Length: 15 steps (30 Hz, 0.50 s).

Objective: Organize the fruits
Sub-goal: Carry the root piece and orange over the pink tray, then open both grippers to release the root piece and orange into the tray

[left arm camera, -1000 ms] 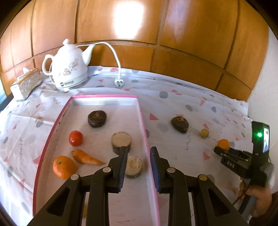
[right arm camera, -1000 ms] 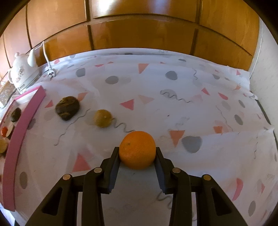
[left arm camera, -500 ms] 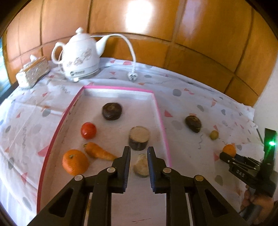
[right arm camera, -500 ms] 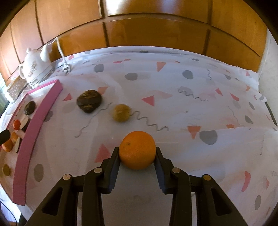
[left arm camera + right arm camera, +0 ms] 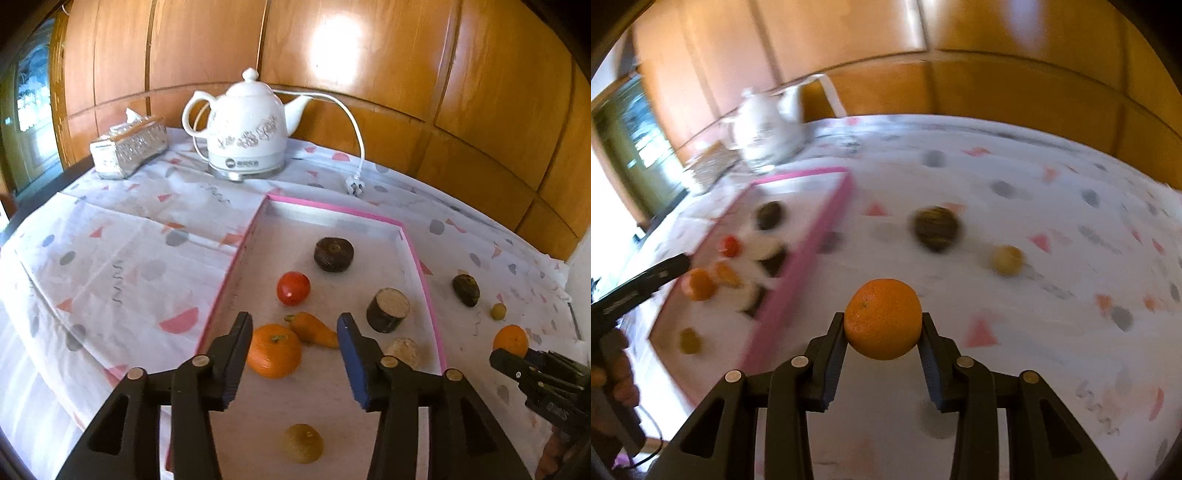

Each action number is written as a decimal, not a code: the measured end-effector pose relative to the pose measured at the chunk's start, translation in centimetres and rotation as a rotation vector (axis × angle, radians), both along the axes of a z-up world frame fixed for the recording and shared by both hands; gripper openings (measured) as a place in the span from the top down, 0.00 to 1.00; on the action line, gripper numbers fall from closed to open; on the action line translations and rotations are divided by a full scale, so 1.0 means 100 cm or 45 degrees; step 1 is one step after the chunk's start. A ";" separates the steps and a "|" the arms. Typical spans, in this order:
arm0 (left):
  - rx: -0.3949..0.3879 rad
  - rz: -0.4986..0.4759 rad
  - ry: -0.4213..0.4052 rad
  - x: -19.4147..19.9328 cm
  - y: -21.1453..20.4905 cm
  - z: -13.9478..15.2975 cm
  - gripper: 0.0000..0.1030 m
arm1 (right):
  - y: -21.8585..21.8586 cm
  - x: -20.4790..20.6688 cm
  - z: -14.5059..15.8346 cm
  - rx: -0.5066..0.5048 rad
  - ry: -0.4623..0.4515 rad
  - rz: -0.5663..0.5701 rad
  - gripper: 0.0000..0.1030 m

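Note:
My right gripper (image 5: 882, 334) is shut on an orange (image 5: 882, 318) and holds it above the cloth, right of the pink-rimmed tray (image 5: 798, 291). The left wrist view also shows this orange (image 5: 511, 339) in the right gripper. My left gripper (image 5: 293, 349) is open and empty over the tray (image 5: 424, 269). The tray holds an orange (image 5: 273, 356), a carrot (image 5: 312, 330), a tomato (image 5: 293, 288), a dark round fruit (image 5: 333, 254), two cut pieces (image 5: 388, 309) and a small yellow fruit (image 5: 303, 443). A dark fruit (image 5: 936, 227) and a small yellow fruit (image 5: 1006, 260) lie on the cloth.
A white kettle (image 5: 245, 129) with a cord and plug (image 5: 354, 188) stands behind the tray. A tissue box (image 5: 129, 146) sits at the back left. Wood panelling borders the table at the back. The right wrist view is motion-blurred.
My left gripper has opened wide and shifted left over the tray's orange and carrot. My right gripper has carried its orange up and left toward the tray.

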<state>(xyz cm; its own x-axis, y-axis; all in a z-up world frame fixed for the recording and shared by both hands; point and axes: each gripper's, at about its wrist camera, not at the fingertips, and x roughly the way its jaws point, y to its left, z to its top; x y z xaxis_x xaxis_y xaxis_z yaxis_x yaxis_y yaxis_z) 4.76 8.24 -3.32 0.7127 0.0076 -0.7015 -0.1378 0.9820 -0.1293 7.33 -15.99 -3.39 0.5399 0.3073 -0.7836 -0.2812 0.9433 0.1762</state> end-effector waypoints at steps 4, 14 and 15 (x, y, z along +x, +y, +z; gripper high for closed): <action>0.005 0.025 -0.016 -0.005 0.002 0.005 0.34 | 0.033 -0.003 0.009 0.026 -0.014 0.127 0.63; 0.001 0.050 -0.015 -0.009 0.007 0.008 0.31 | 0.084 0.005 0.017 0.060 -0.004 0.267 0.63; 0.000 0.056 -0.013 -0.009 0.008 0.007 0.31 | 0.087 0.007 0.018 0.063 -0.004 0.272 0.63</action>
